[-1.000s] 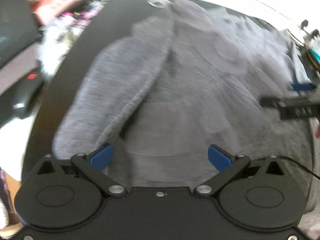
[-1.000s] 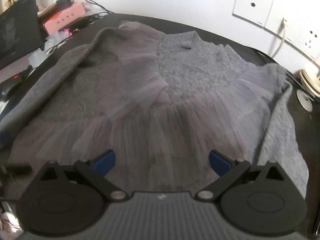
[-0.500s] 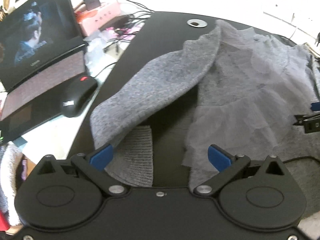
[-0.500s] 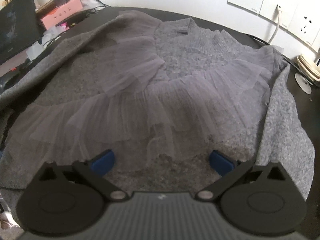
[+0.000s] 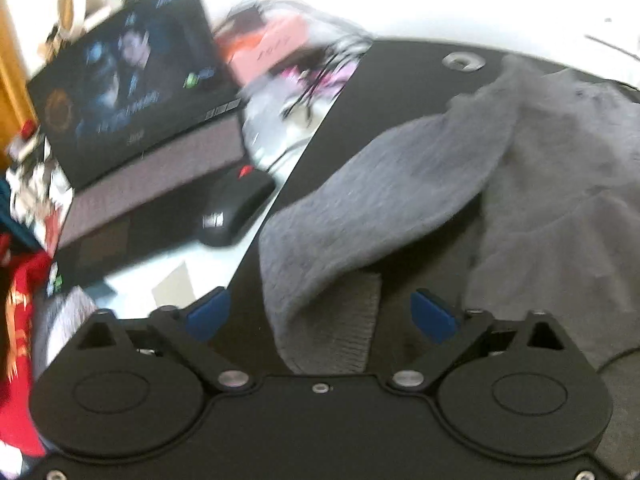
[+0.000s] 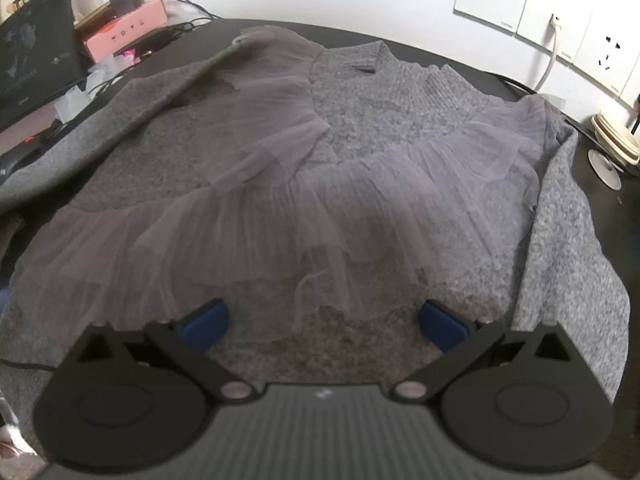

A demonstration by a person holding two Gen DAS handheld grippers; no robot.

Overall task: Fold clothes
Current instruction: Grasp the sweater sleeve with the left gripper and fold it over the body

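A grey knit sweater [image 6: 392, 116] with sheer grey tulle ruffles [image 6: 256, 216] lies spread flat on a black table [image 6: 600, 200]. In the left wrist view its left sleeve [image 5: 380, 192] lies folded over near the table's left edge, with the ribbed cuff [image 5: 340, 332] closest to me. My left gripper [image 5: 322, 314] is open and empty, with the cuff between its blue pads. My right gripper [image 6: 324, 322] is open and empty above the sweater's hem. The right sleeve [image 6: 568, 248] lies along the right side.
Left of the table stand an open laptop [image 5: 120, 92], a black mouse [image 5: 236, 208], a pink box [image 5: 272, 48] and tangled cables. Wall sockets [image 6: 560, 16] and a white round object [image 6: 616, 140] are at the back right. A metal grommet [image 5: 464, 60] sits in the tabletop.
My left gripper has swung left and pulled back from over the sweater's body to its left sleeve cuff. My right gripper has drawn back slightly toward the hem. Both stayed open.
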